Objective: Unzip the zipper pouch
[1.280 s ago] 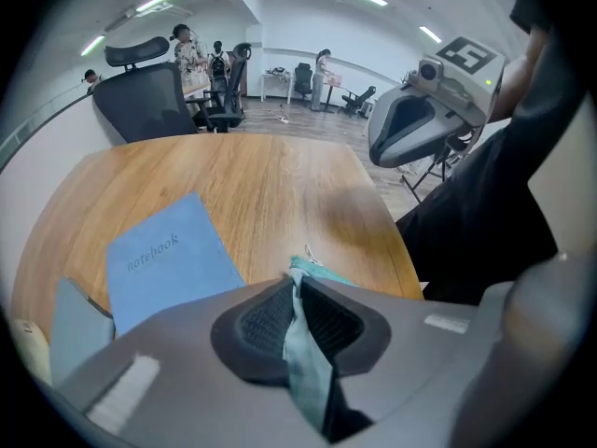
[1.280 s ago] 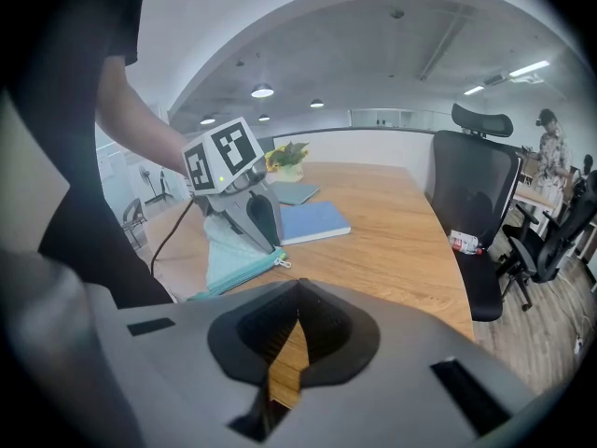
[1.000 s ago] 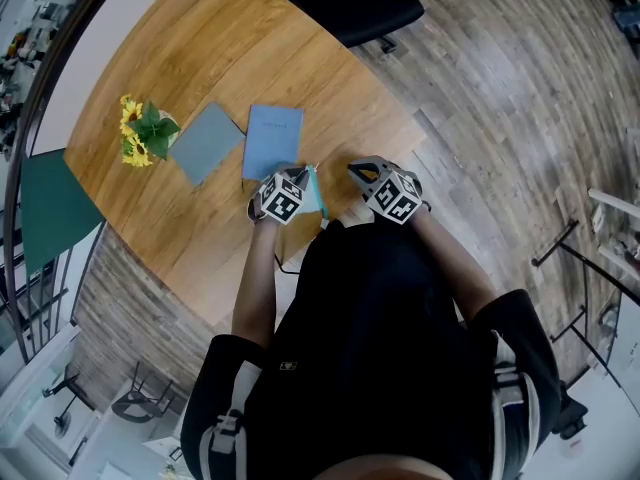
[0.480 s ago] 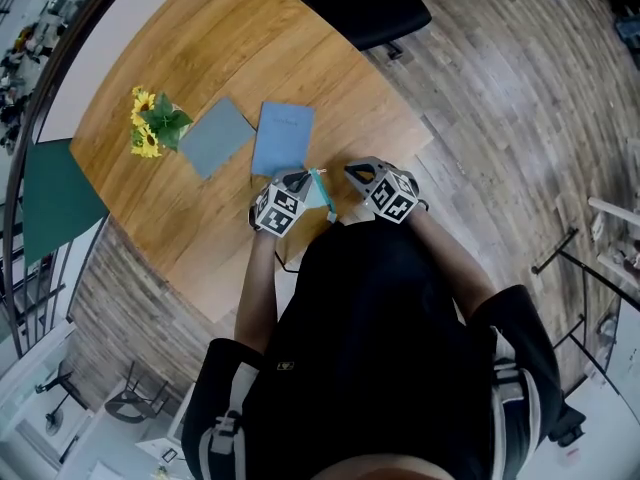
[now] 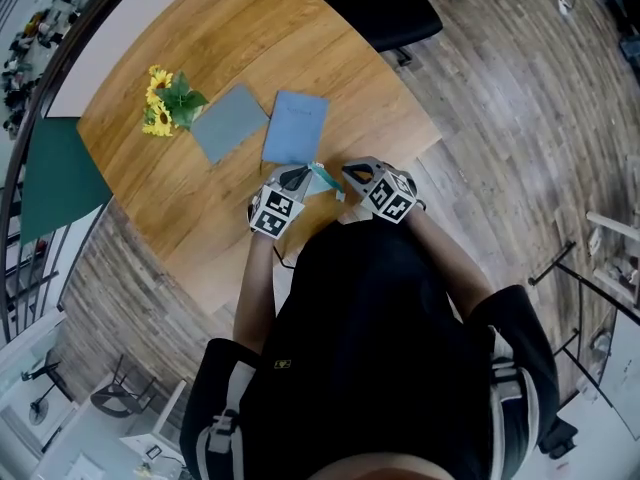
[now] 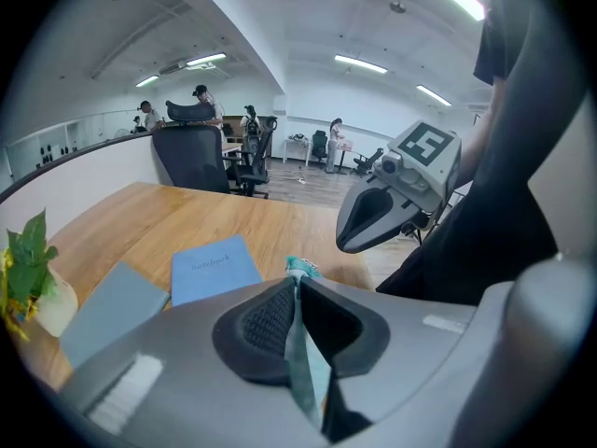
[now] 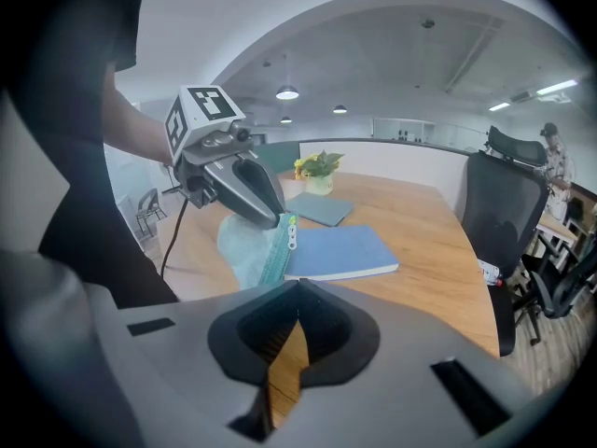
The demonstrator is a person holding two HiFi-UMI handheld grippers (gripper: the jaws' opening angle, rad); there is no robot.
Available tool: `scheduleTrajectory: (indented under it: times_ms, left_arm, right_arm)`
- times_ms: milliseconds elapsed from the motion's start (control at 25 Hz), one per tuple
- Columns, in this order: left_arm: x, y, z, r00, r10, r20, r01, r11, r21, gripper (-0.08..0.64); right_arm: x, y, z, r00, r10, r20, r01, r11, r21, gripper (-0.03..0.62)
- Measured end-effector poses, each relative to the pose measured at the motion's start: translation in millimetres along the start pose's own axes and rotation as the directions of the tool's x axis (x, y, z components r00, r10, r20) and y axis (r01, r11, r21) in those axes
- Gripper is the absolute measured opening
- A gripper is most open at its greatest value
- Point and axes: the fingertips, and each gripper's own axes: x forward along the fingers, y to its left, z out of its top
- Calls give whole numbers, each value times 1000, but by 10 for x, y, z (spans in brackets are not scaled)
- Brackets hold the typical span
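My left gripper [image 6: 295,286] is clamped on the teal pouch [image 7: 250,246], holding it above the table's [image 5: 200,78] near edge just short of the blue notebook [image 5: 296,128]; my right gripper [image 7: 297,292], jaws closed and empty, sits close beside it.

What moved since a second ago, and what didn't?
The left gripper, fingers shut on the thin teal zipper pouch, lifted it off the wooden table, and the right gripper slid closer to it. The blue notebook, grey notebook and yellow sunflowers stayed put.
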Motion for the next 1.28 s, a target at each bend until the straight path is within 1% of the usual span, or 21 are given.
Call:
scheduleTrajectory:
  times_ms: [280, 680, 880, 1080, 1160, 1280]
  left_arm:
    - [-274, 6, 39, 997, 19, 71, -20, 1000, 11, 23]
    - [-567, 11, 5, 992, 27, 119, -33, 998, 47, 23]
    - [-737, 43, 16, 989, 41, 145, -49, 998, 49, 22]
    - [-902, 40, 1, 986, 54, 158, -66, 995, 74, 21]
    - [-964, 31, -1, 985, 58, 165, -72, 994, 81, 23]
    - [-1075, 56, -26, 983, 76, 168, -92, 992, 86, 23]
  right_arm:
    - [52, 128, 191, 1000, -16, 21, 17, 1000, -21, 3]
    - [118, 304, 569, 997, -25, 73, 31, 996, -79, 5]
    - [155, 411, 755, 996, -21, 92, 34, 988, -148, 14]
    - [219, 502, 957, 992, -24, 121, 50, 975, -217, 39]
    - [227, 554, 1027, 992, -24, 122, 56, 963, -262, 49]
    - [253, 632, 1135, 993, -27, 118, 66, 936, -347, 52]
